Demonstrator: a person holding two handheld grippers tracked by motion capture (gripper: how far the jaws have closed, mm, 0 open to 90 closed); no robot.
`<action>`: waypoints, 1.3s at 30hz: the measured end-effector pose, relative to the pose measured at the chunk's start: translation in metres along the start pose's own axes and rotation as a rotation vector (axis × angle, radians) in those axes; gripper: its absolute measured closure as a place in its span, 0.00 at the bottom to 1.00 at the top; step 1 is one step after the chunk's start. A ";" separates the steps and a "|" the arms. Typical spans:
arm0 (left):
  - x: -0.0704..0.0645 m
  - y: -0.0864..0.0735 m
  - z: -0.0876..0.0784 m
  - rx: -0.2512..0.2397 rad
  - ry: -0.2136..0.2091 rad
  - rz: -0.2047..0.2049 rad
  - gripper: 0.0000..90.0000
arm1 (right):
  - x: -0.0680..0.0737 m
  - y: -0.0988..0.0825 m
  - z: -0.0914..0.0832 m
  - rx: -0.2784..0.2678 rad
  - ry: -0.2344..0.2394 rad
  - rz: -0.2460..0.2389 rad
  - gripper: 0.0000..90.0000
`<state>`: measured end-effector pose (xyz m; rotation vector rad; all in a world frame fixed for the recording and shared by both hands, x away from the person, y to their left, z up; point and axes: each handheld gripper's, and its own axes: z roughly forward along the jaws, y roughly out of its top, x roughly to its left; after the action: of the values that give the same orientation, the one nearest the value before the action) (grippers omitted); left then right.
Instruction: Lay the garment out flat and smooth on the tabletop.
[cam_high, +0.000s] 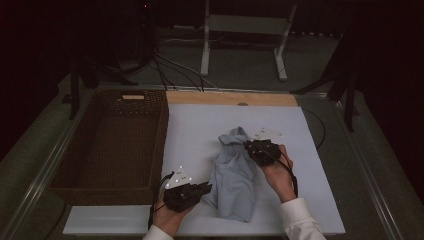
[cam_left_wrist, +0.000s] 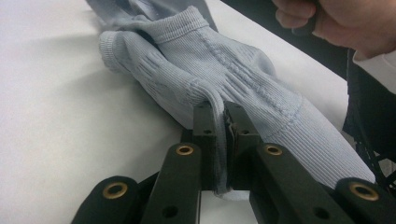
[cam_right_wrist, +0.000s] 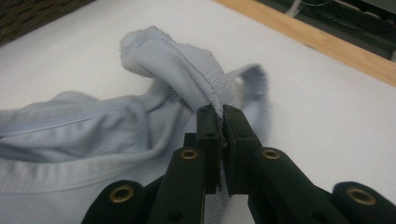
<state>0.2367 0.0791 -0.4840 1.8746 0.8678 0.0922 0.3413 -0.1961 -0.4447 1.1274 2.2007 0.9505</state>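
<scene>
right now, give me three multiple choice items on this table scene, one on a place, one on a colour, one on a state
1. Where does the dark woven wicker basket stand?
A. left of the white board
B. on the pale blue ribbed knit garment
C. right of the board

2. What colour is the ribbed knit garment?
A. red
B. pale blue
C. black

3. How is the right gripper?
A. wide open above the garment
B. lying in the basket
C. shut on the garment

Key: 1 A, the basket borders the white board on its left; 2 B, both gripper views show pale blue knit; 3 C, its jaws pinch a fold.
</scene>
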 end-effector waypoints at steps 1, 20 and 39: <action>0.000 0.000 0.000 -0.001 0.000 -0.001 0.94 | -0.007 0.000 -0.002 -0.007 -0.009 0.017 0.96; 0.002 0.000 -0.001 -0.016 0.025 -0.014 0.70 | -0.042 -0.010 -0.008 0.008 -0.069 0.095 0.96; 0.003 0.003 -0.007 -0.115 0.102 -0.041 0.19 | -0.033 -0.014 -0.006 0.032 -0.057 0.057 0.66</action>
<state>0.2373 0.0854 -0.4794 1.7558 0.9507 0.2095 0.3480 -0.2318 -0.4475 1.2234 2.1558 0.8985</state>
